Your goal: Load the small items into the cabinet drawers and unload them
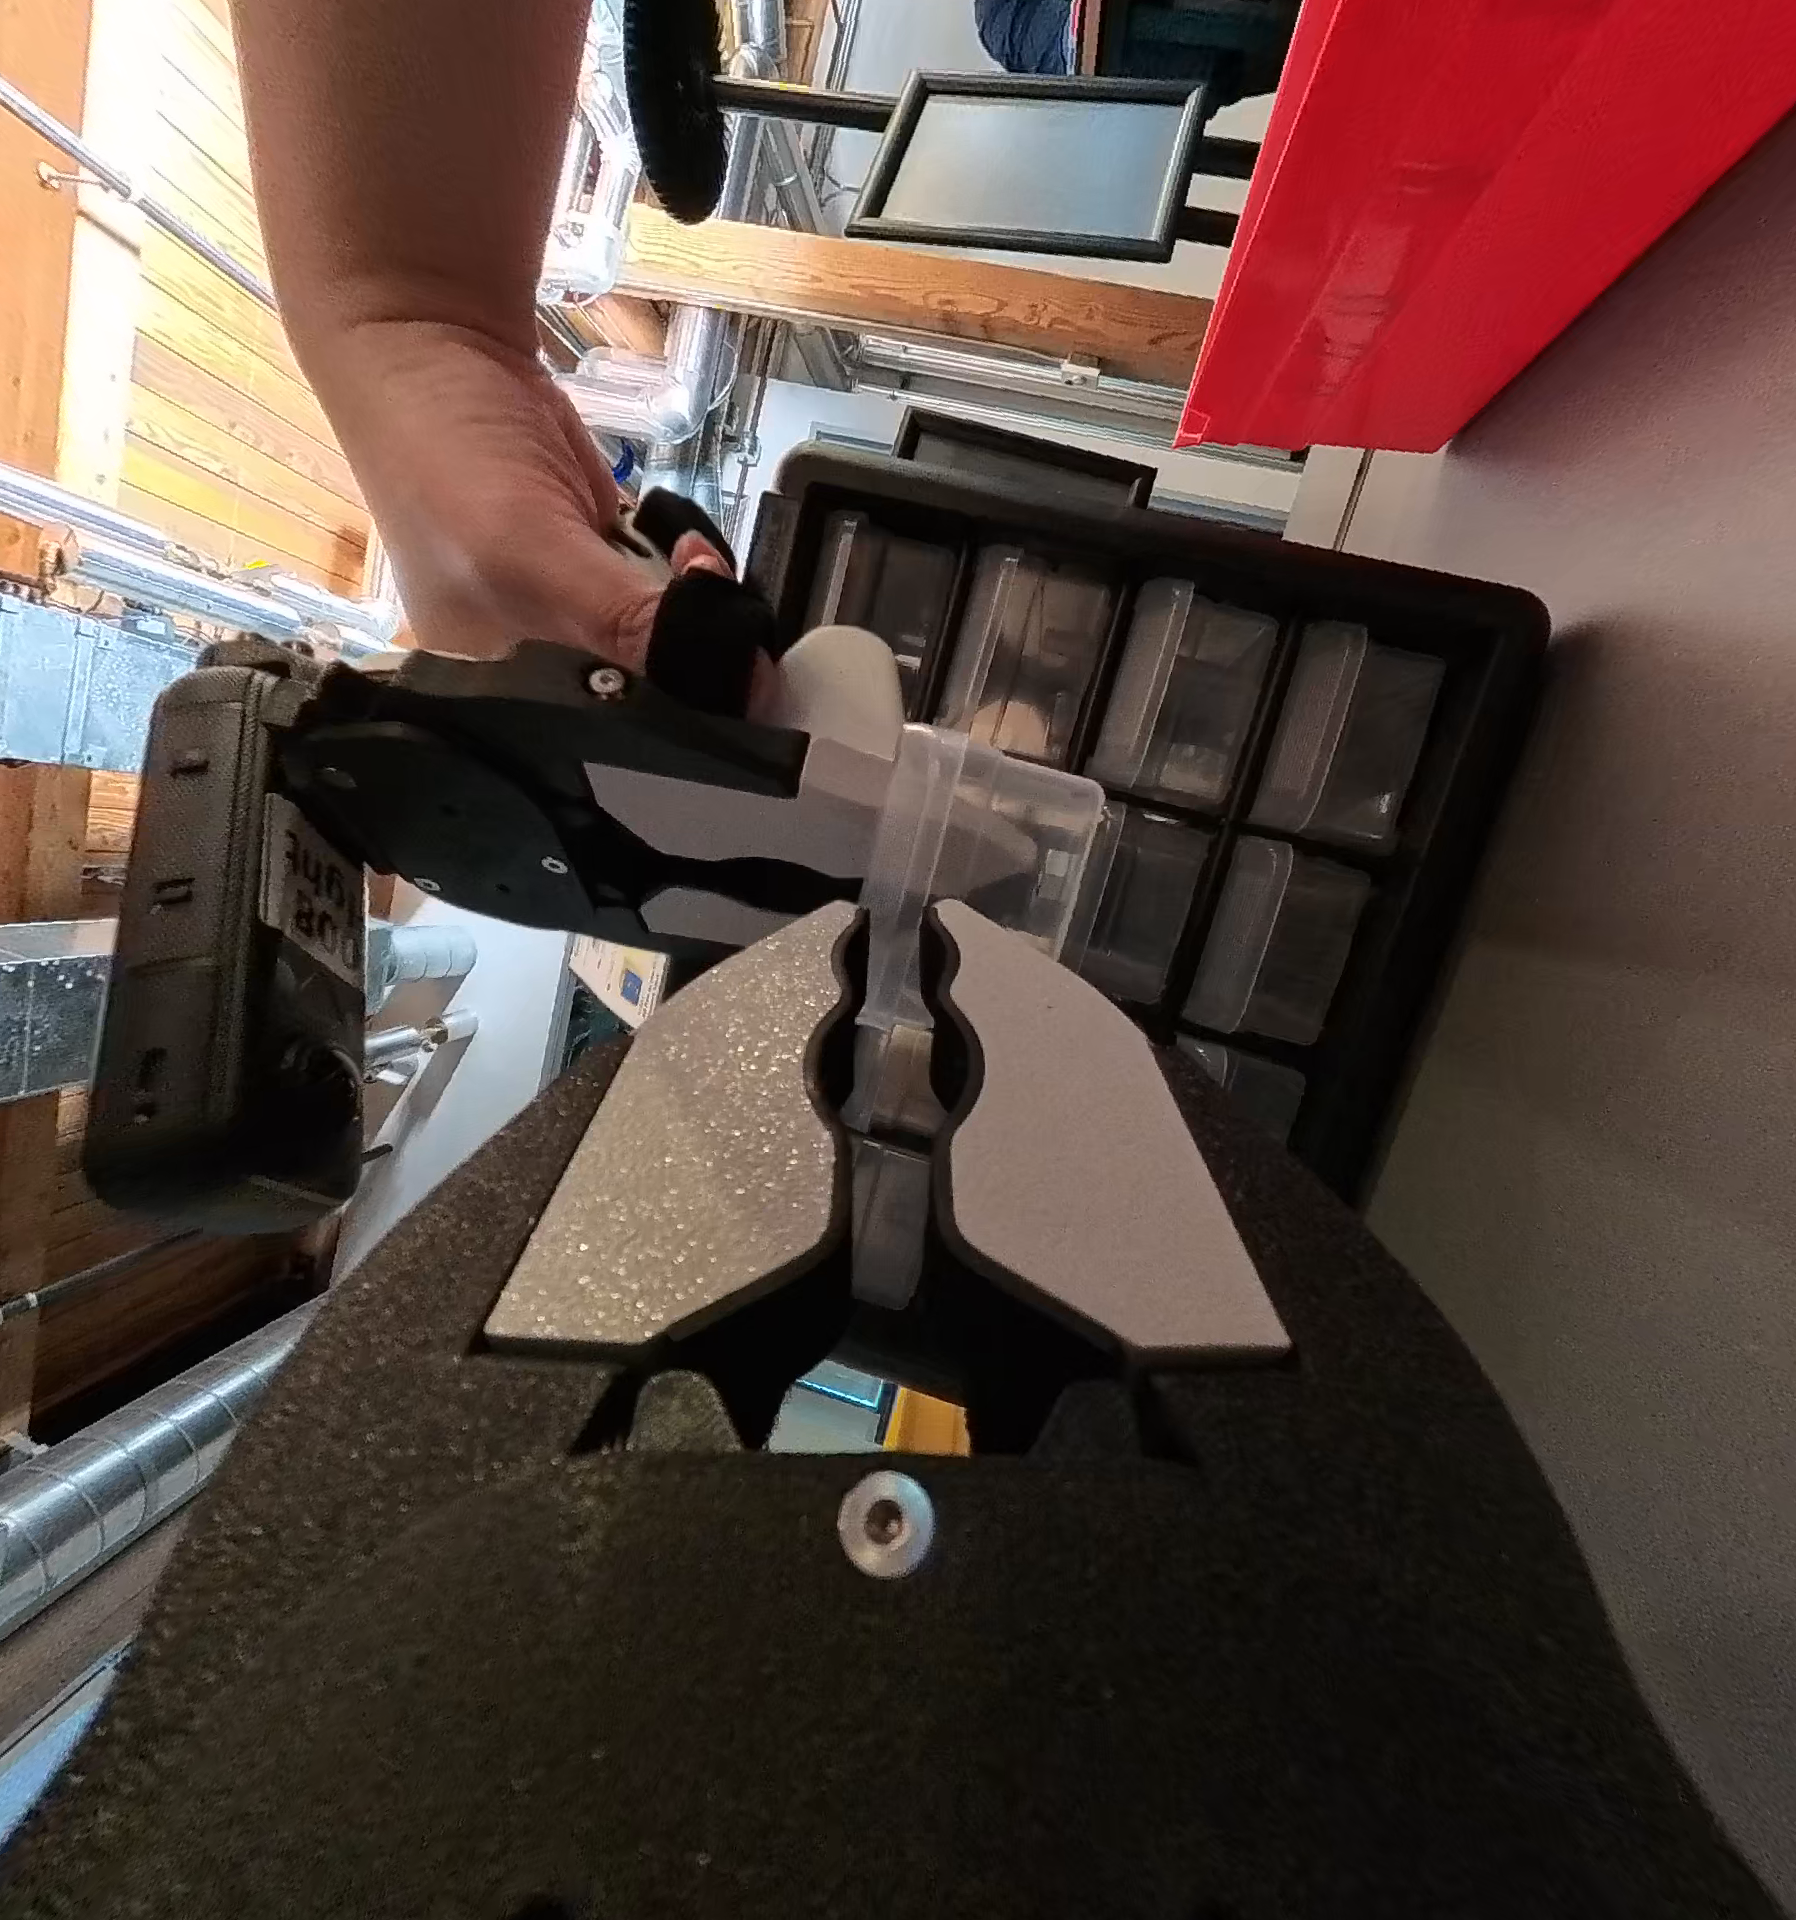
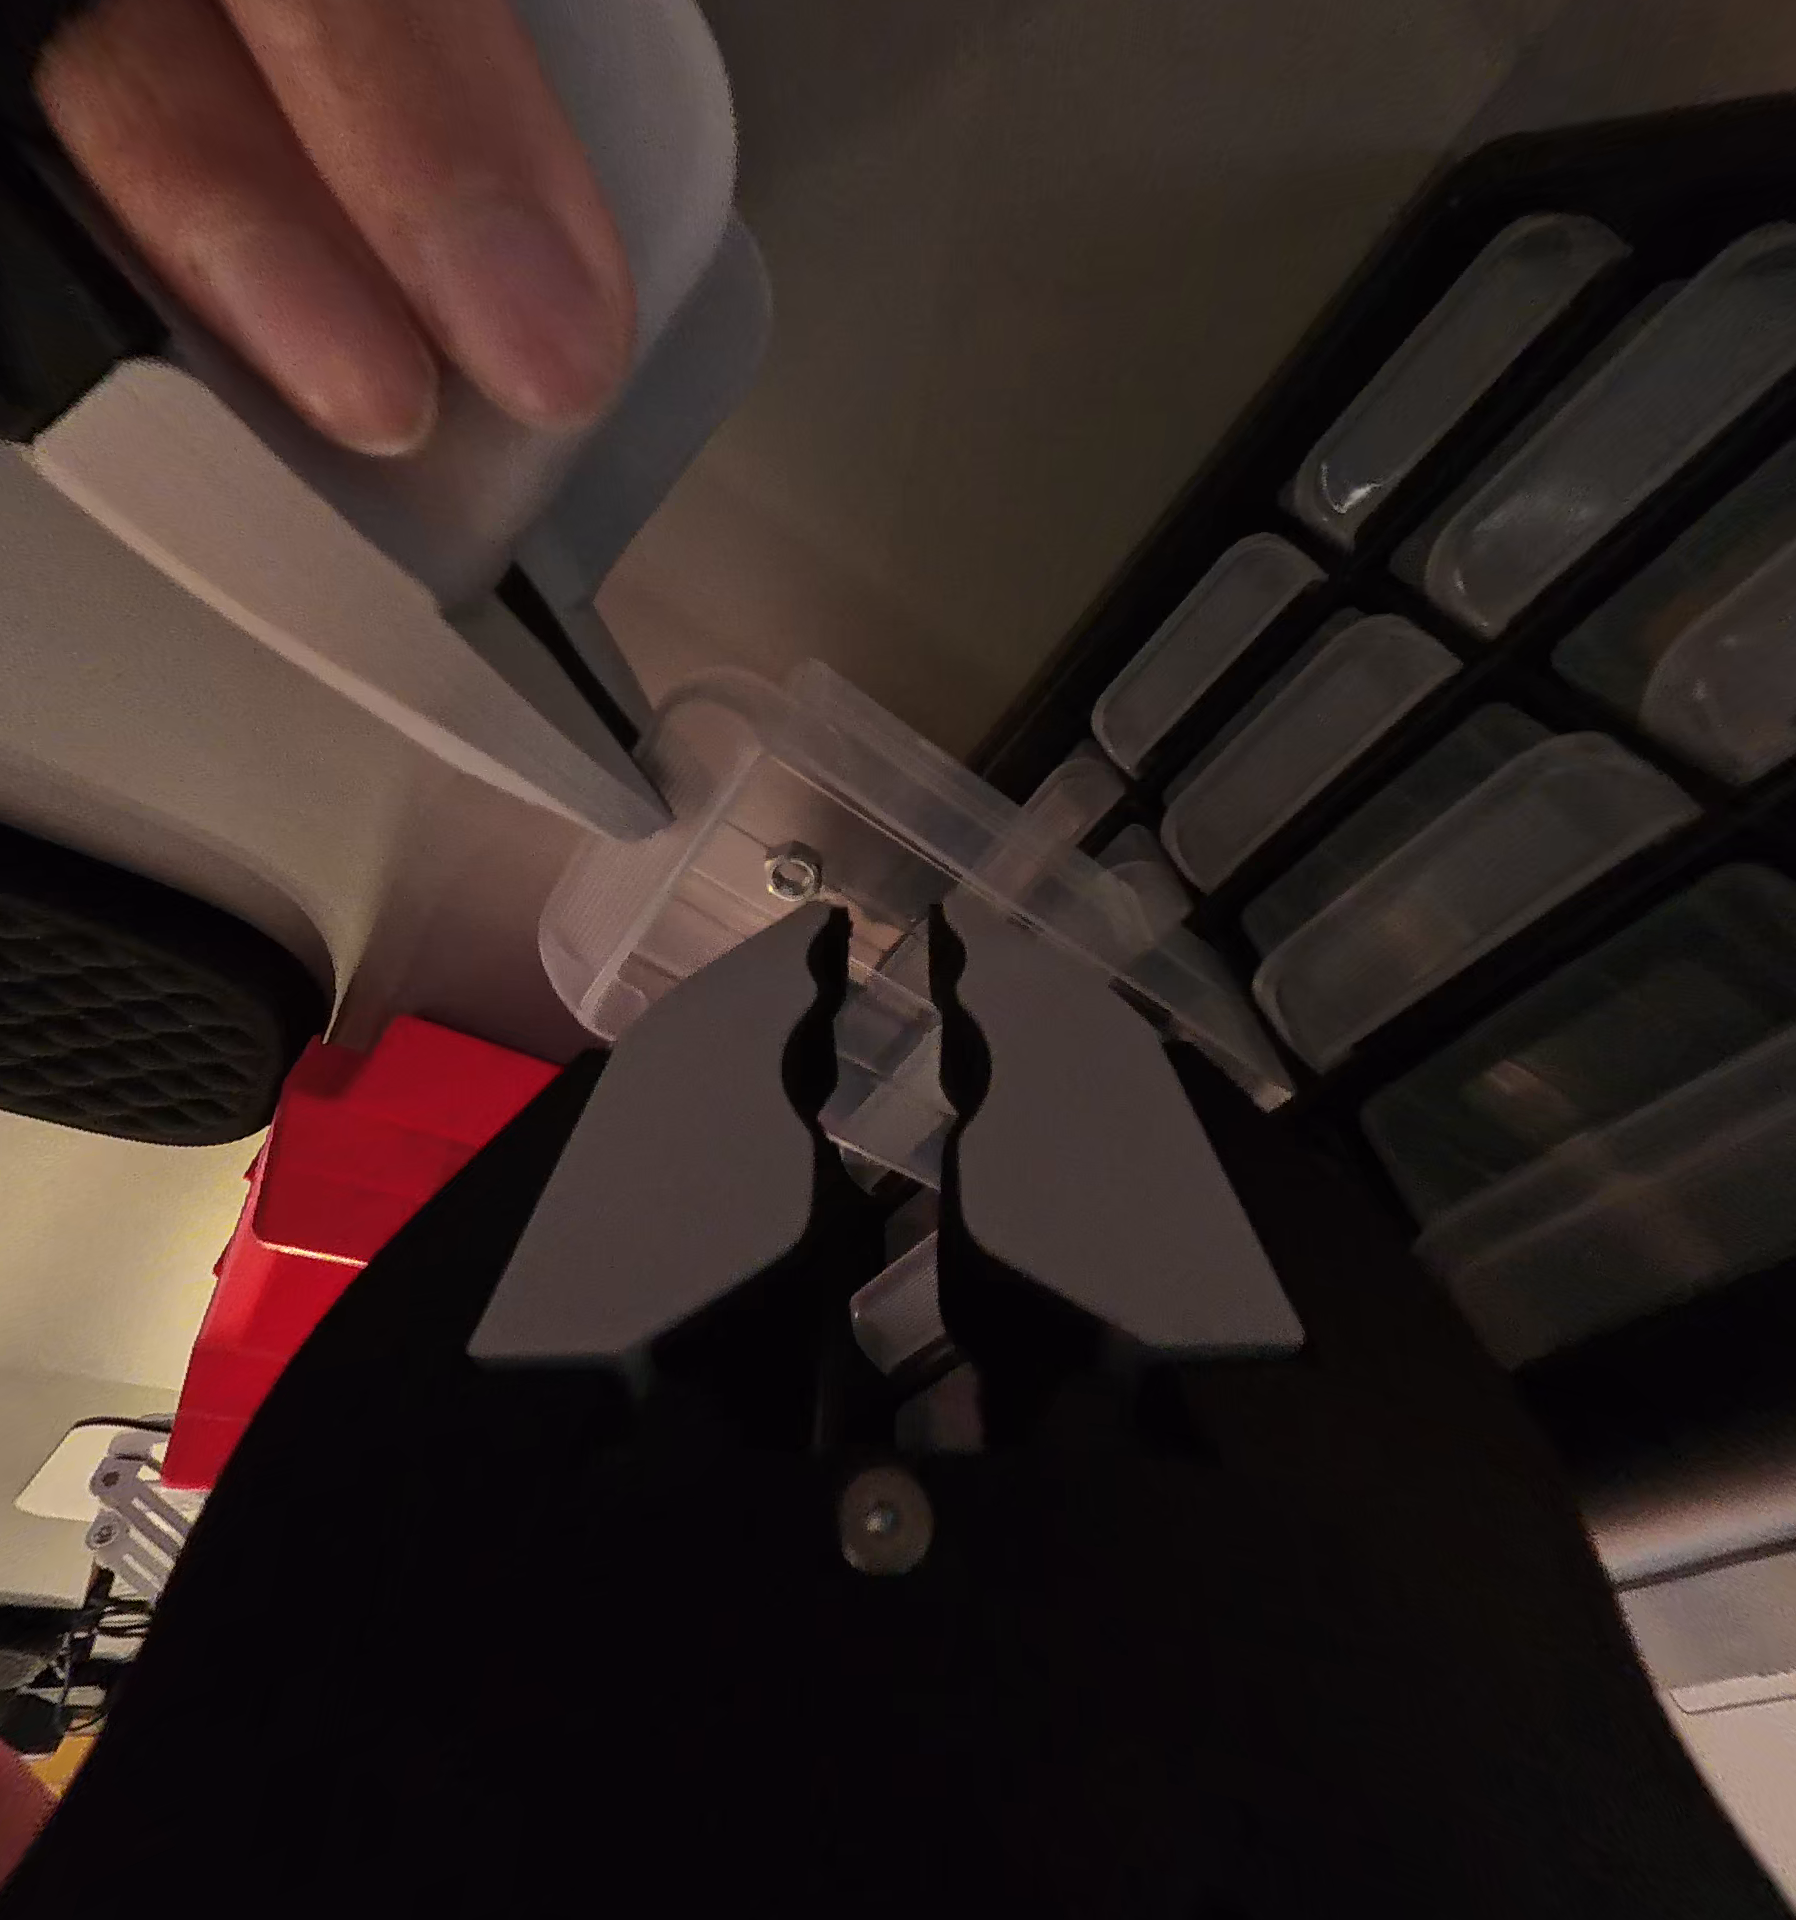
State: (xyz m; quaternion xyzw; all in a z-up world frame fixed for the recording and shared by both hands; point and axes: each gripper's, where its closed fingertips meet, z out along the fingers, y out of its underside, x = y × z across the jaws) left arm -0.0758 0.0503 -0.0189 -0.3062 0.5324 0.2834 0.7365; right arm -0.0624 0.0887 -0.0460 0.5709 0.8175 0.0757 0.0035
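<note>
Left wrist view up close: the left hand-held gripper (image 1: pixel 894 966) is clamped on the front tab of a clear plastic drawer (image 1: pixel 987 831), held out clear of the cabinet. Reaching into that drawer from the side comes the right hand-held gripper (image 1: pixel 977 842). Right wrist view now: right hand-held gripper (image 2: pixel 889 930), fingers a little apart, tips hovering just short of a small metal nut (image 2: pixel 792 871) lying on the drawer's floor. Behind, the black drawer cabinet (image 1: pixel 1496 665) stands on the table (image 1: pixel 1652 1143).

Workshop: exposed metal ducts (image 1: pixel 94 1496), timber beams (image 1: pixel 915 281) (parts cabinet (image 1: pixel 1164 790) too).
</note>
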